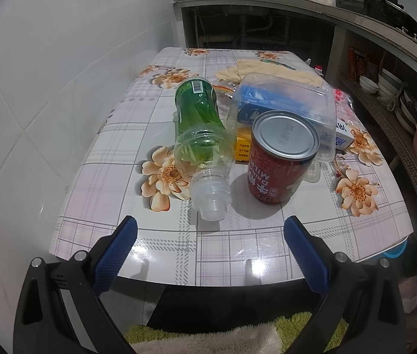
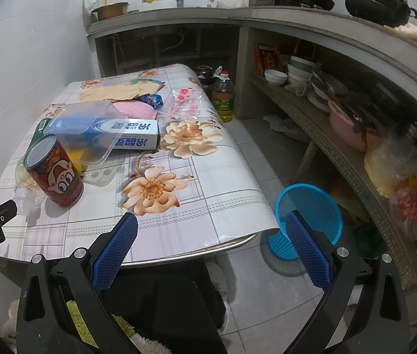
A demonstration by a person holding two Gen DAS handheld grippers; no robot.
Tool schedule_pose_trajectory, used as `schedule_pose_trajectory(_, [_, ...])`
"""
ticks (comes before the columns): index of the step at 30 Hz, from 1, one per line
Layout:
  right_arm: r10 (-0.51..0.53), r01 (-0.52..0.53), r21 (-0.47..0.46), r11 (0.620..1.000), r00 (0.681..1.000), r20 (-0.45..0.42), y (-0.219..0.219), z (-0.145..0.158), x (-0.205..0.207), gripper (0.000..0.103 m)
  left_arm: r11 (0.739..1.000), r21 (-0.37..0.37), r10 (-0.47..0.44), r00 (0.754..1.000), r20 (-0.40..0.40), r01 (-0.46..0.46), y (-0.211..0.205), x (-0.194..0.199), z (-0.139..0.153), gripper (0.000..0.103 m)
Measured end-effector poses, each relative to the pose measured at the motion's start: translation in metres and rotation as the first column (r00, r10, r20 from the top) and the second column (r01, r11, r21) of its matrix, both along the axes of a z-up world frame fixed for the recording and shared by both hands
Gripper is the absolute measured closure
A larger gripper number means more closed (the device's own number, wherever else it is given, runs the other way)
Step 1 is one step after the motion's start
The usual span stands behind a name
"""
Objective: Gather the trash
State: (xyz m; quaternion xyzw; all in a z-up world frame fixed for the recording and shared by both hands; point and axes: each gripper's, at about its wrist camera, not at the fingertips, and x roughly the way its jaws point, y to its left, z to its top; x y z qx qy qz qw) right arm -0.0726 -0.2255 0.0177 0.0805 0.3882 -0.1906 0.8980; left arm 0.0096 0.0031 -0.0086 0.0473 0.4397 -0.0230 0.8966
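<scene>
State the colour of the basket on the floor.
Blue basket; clearest in the right wrist view.

White tiled wall (image 1: 46, 88), grey floor (image 2: 267, 153), concrete counter (image 2: 267, 14)

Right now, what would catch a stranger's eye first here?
Likely the red milk can standing upright near the table's front, with a capless green bottle lying on its side just left of it. Then the blue basket on the floor beside the table, framed by the open right tongs.

Red can (image 1: 279, 165), green bottle (image 1: 199, 118), floral plaid tablecloth (image 1: 137, 135).
</scene>
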Motion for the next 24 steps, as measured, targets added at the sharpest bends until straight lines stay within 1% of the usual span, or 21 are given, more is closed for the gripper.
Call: schedule_pose_trajectory(24, [-0.002, 0.002, -0.002, 1.0, 1.0, 0.0, -0.0007, -0.0024, -0.0002, 0.007, 1.0, 0.002, 0.001, 1.0, 0.002, -0.001, 0.0001, -0.0002, 0.0, 0.006])
